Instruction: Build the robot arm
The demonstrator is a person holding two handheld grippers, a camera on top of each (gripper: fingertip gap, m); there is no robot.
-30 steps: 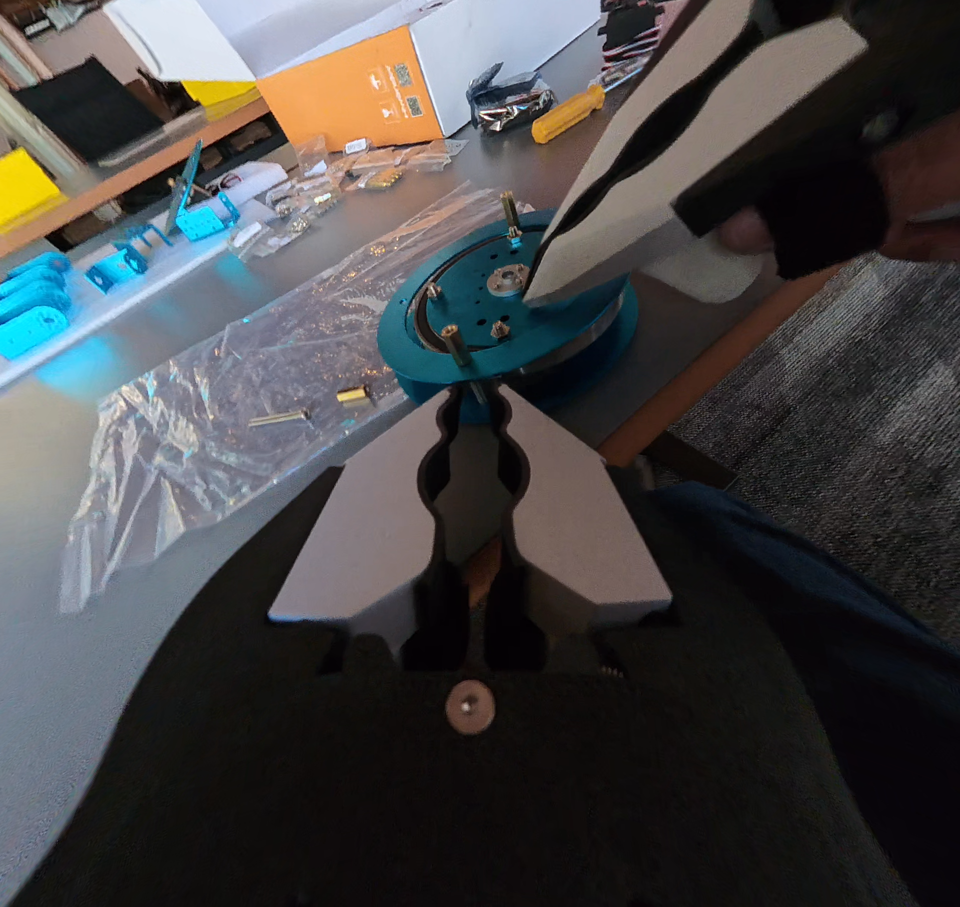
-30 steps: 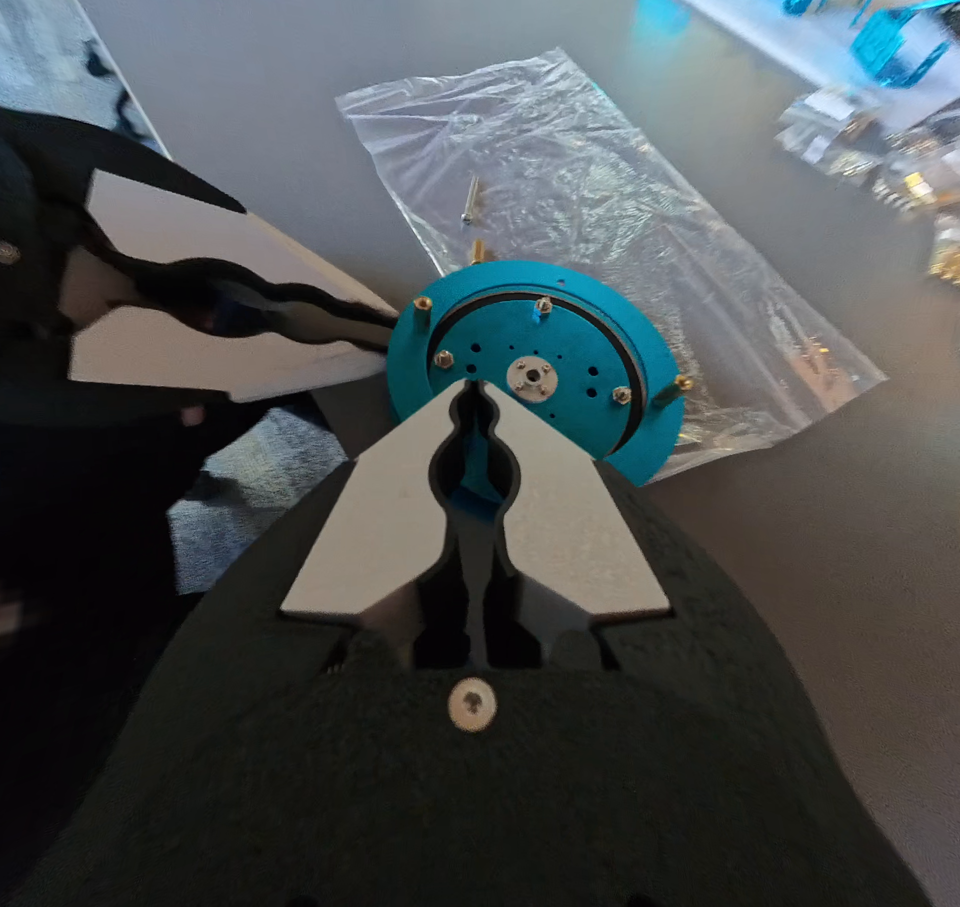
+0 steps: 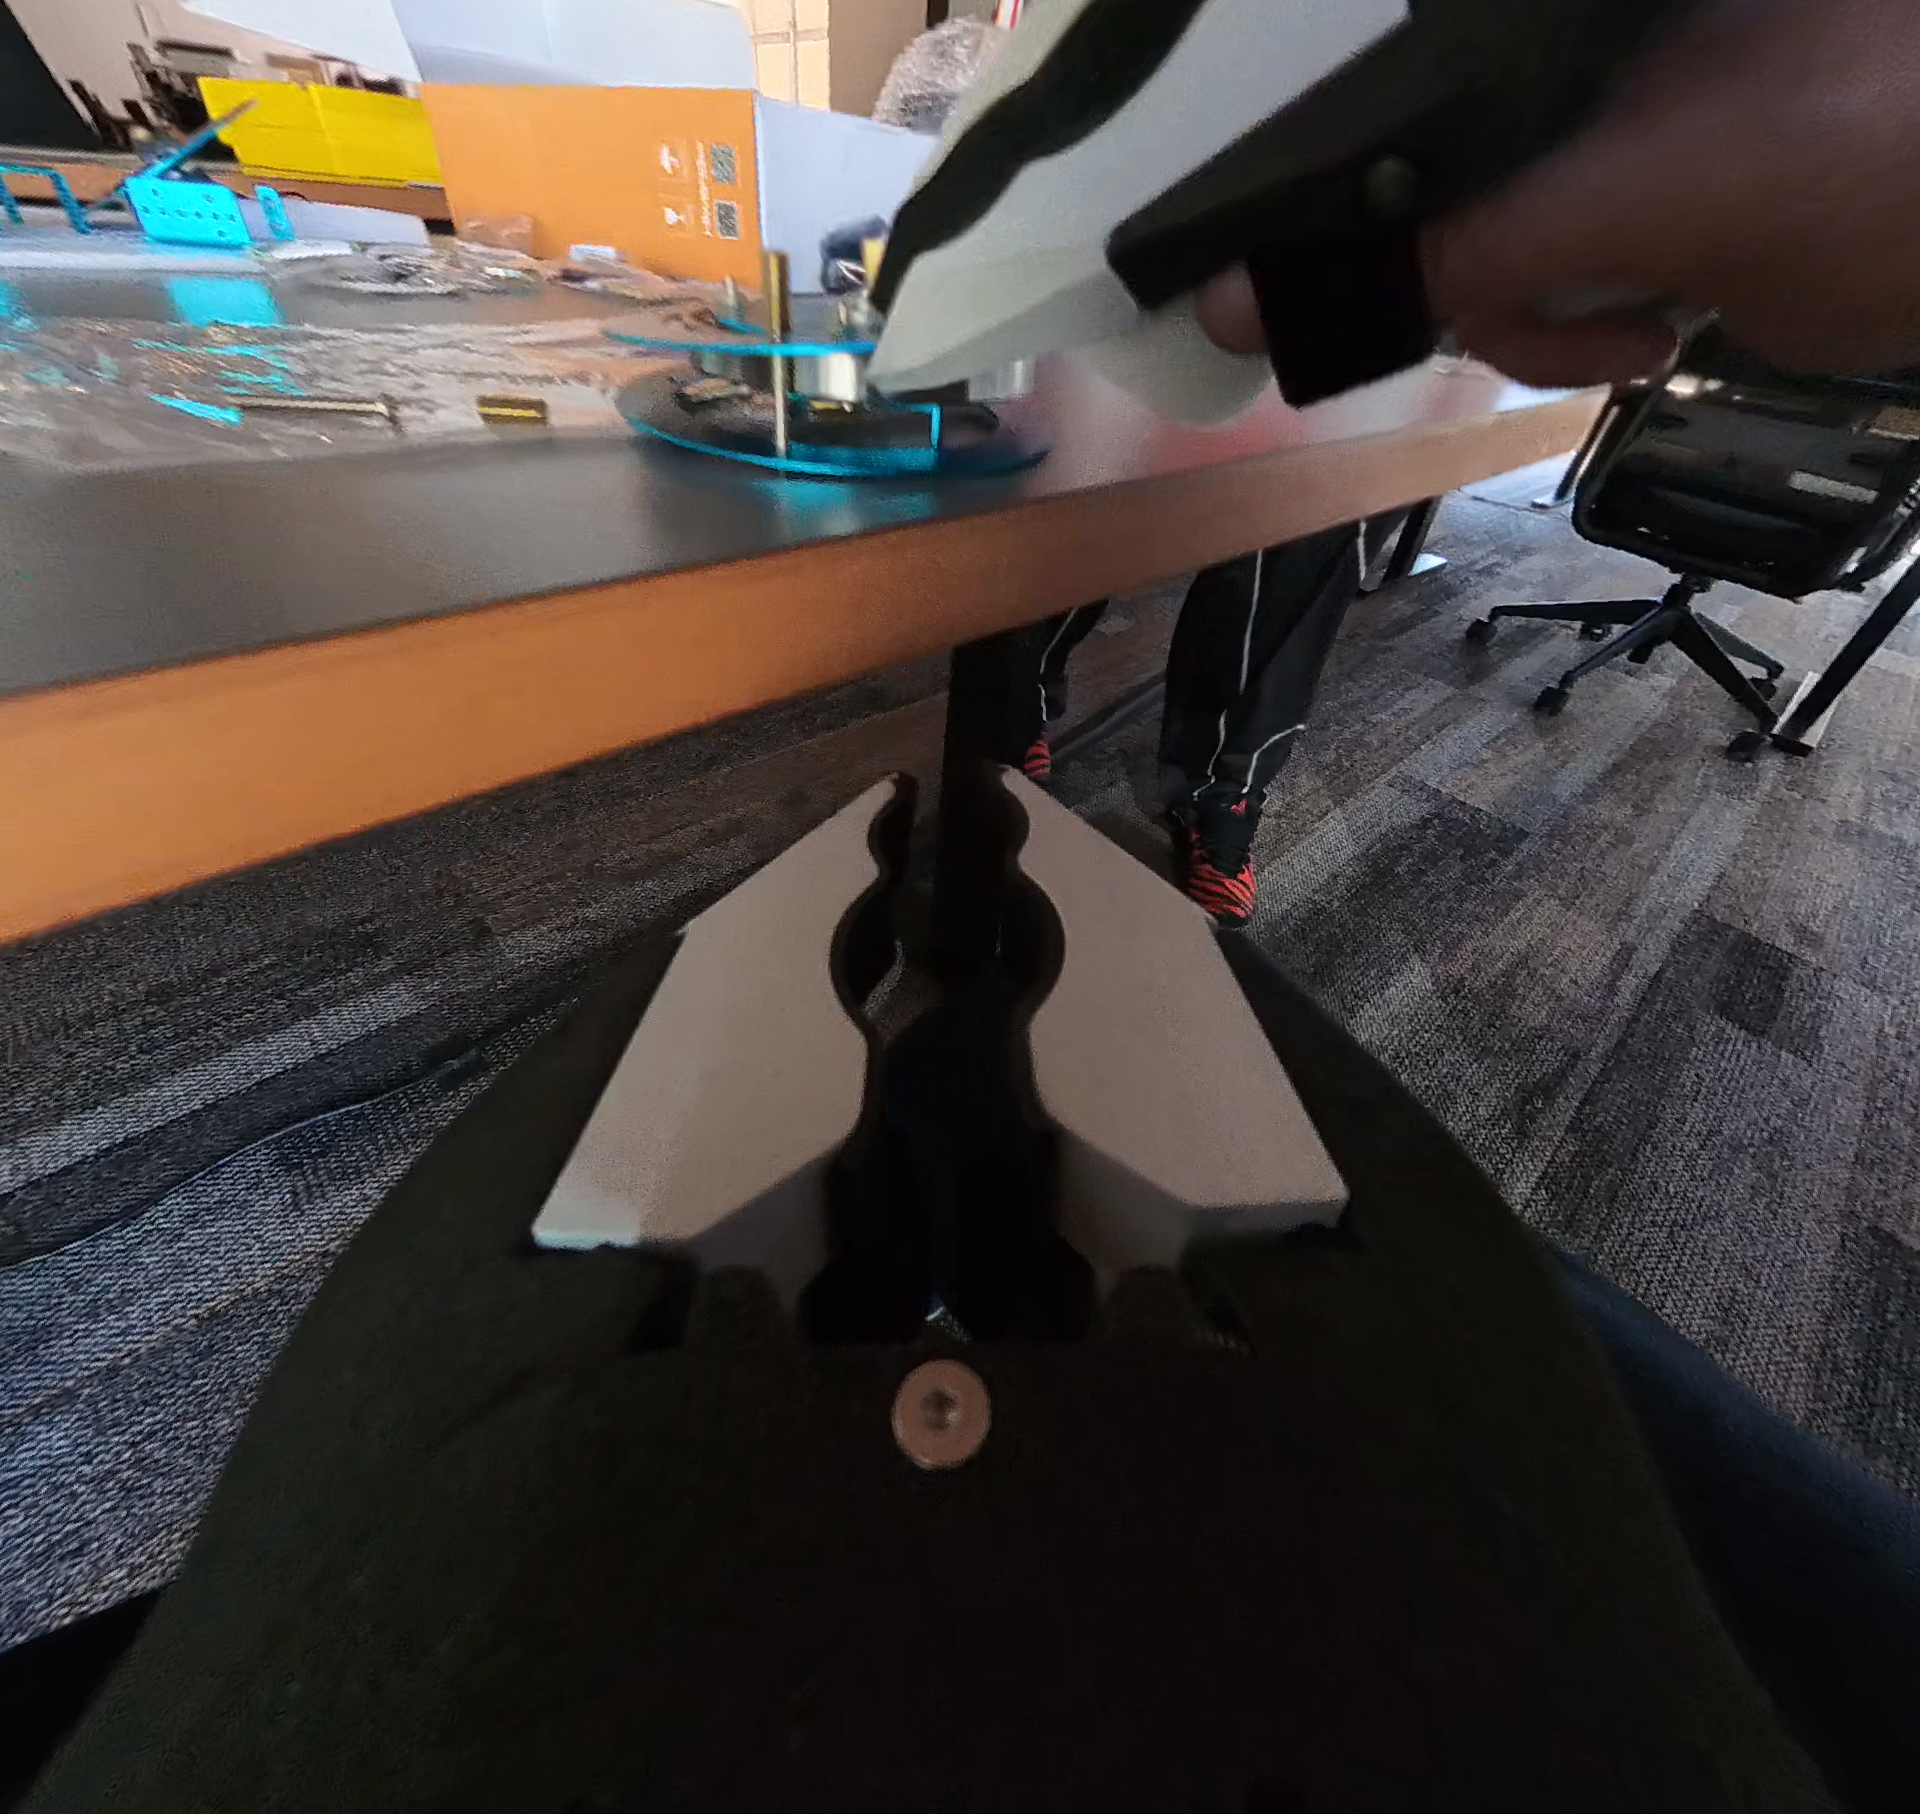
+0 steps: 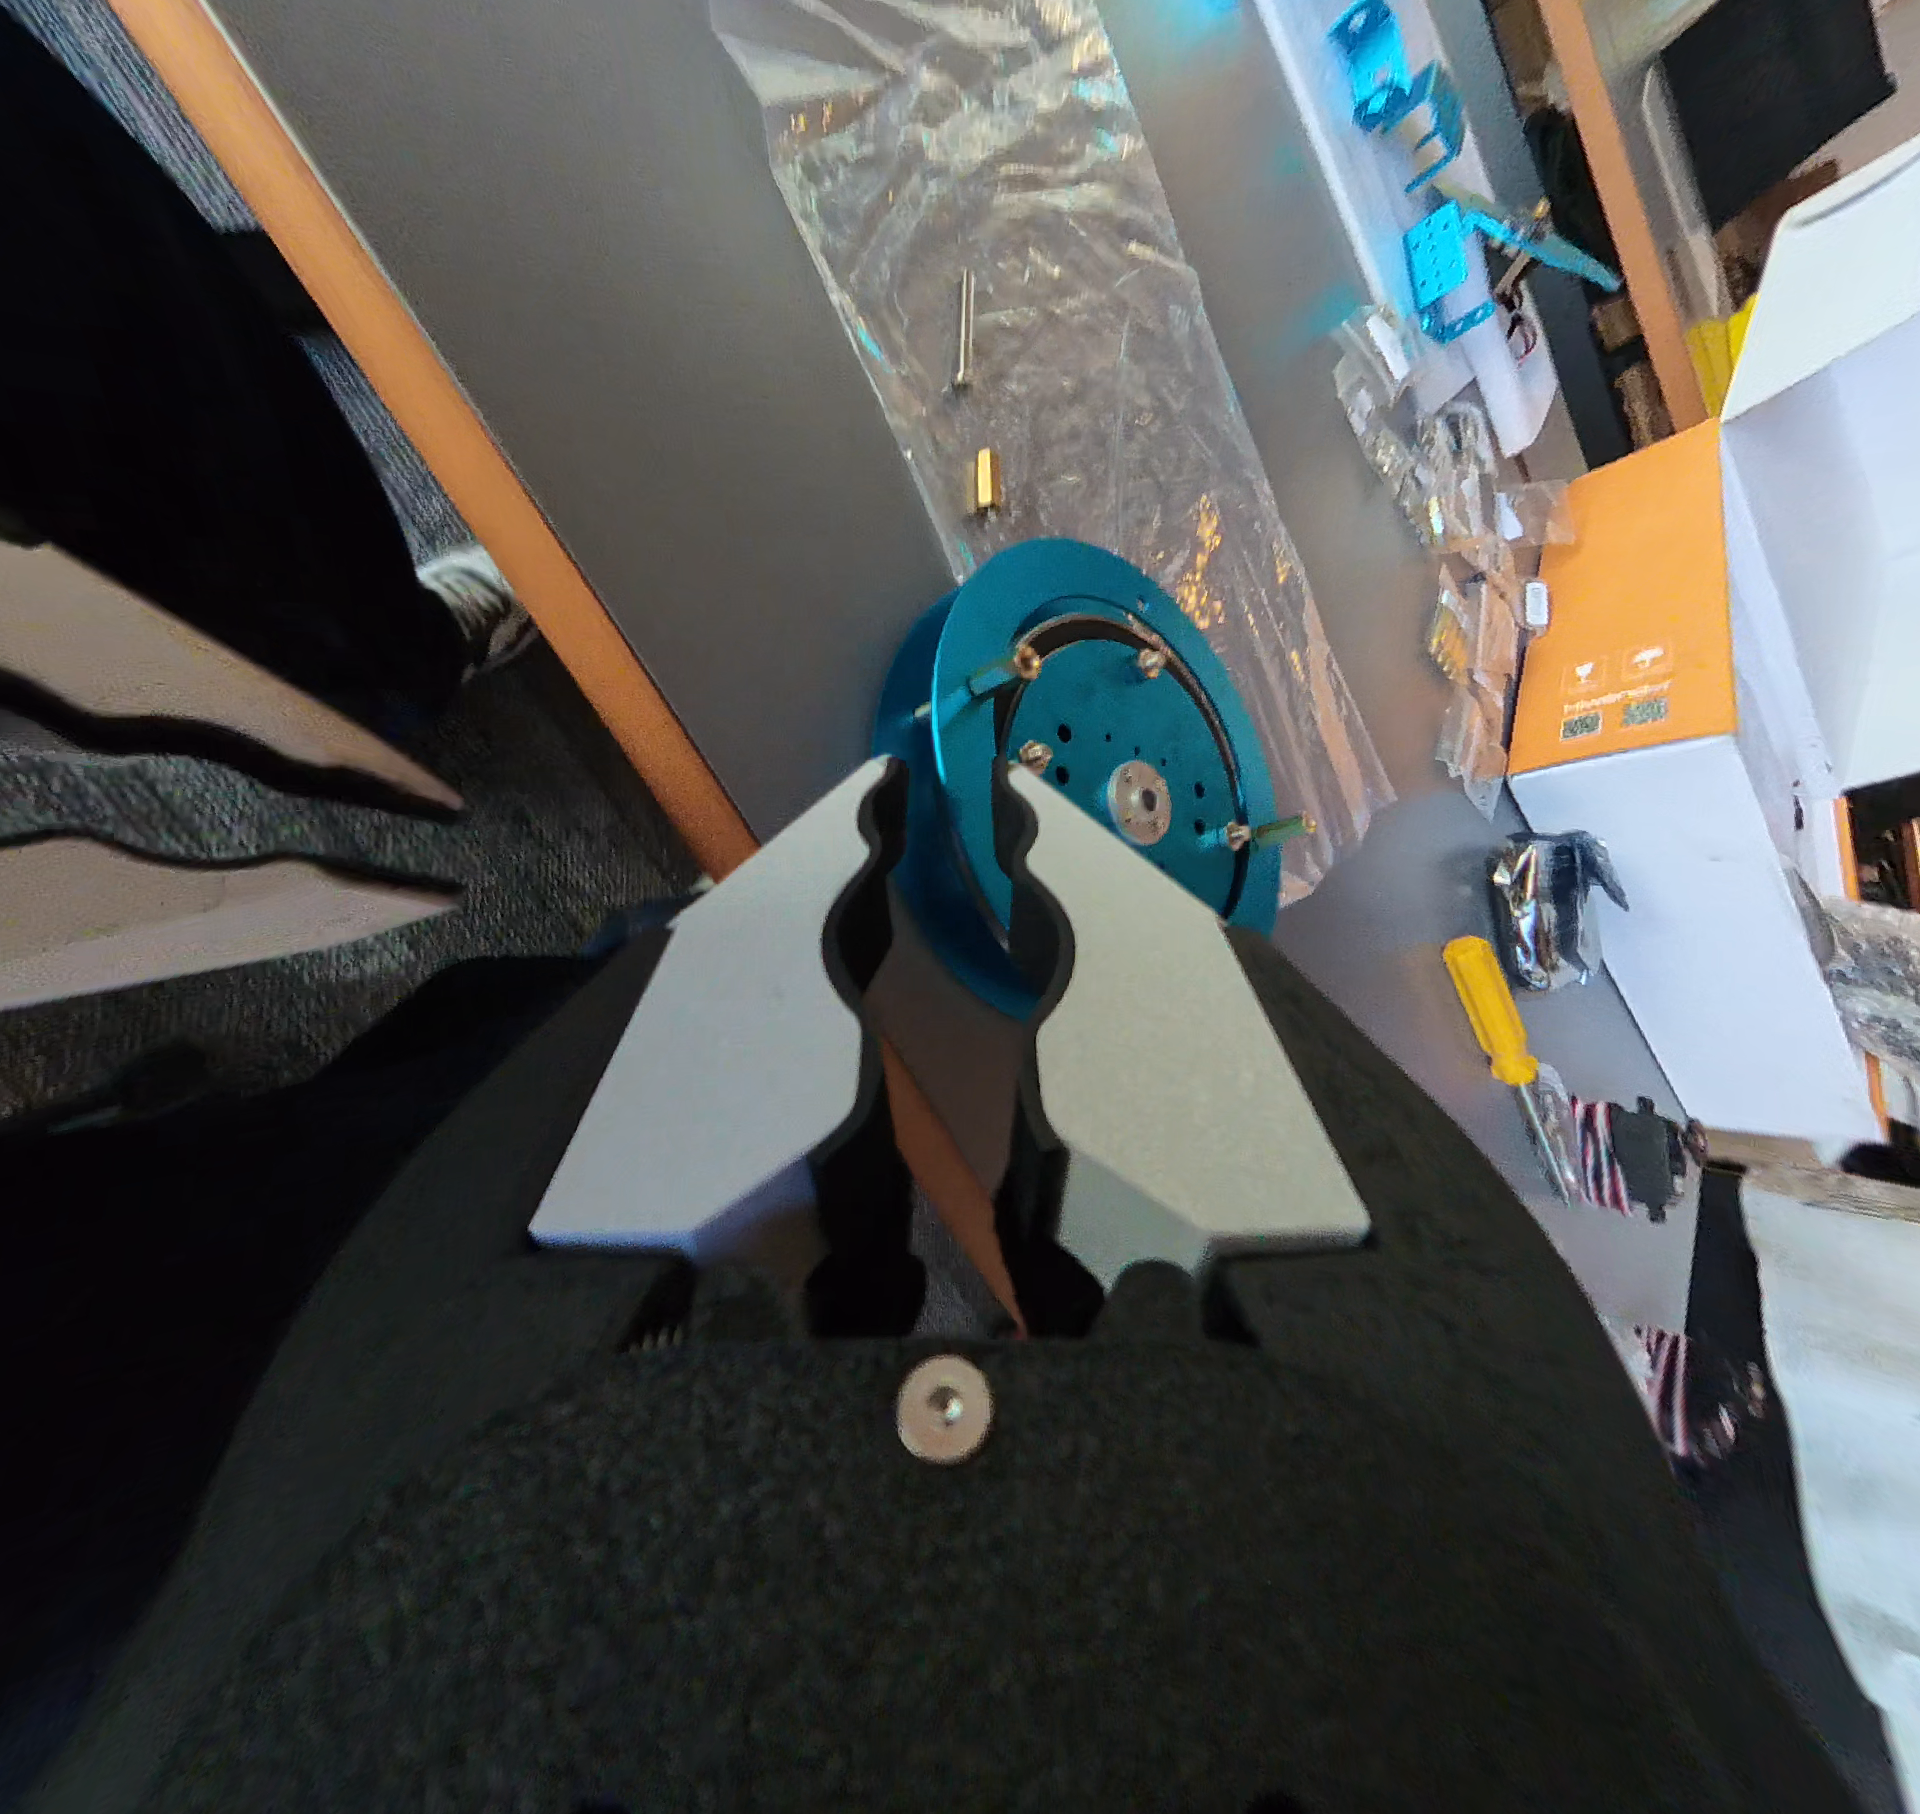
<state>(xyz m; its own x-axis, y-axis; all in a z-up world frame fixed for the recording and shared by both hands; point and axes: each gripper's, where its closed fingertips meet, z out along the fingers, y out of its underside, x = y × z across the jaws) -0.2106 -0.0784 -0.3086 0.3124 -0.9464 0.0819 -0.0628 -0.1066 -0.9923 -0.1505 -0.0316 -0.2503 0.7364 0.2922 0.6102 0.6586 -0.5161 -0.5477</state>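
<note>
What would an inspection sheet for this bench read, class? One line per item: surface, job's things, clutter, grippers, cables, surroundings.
Surface: grey table with a wooden edge, partly under a clear plastic bag.
Job's things: blue disc assembly near the table edge; loose standoff and long screw on the bag.
Clutter: yellow screwdriver, orange-and-white box, blue brackets, small parts bags.
Grippers: right gripper jaws appear closed on the disc's rim; left gripper below the table edge, jaws slightly parted, empty.
Cables: striped wires on a black servo.
Surroundings: carpet, office chair, a person's legs.
</note>
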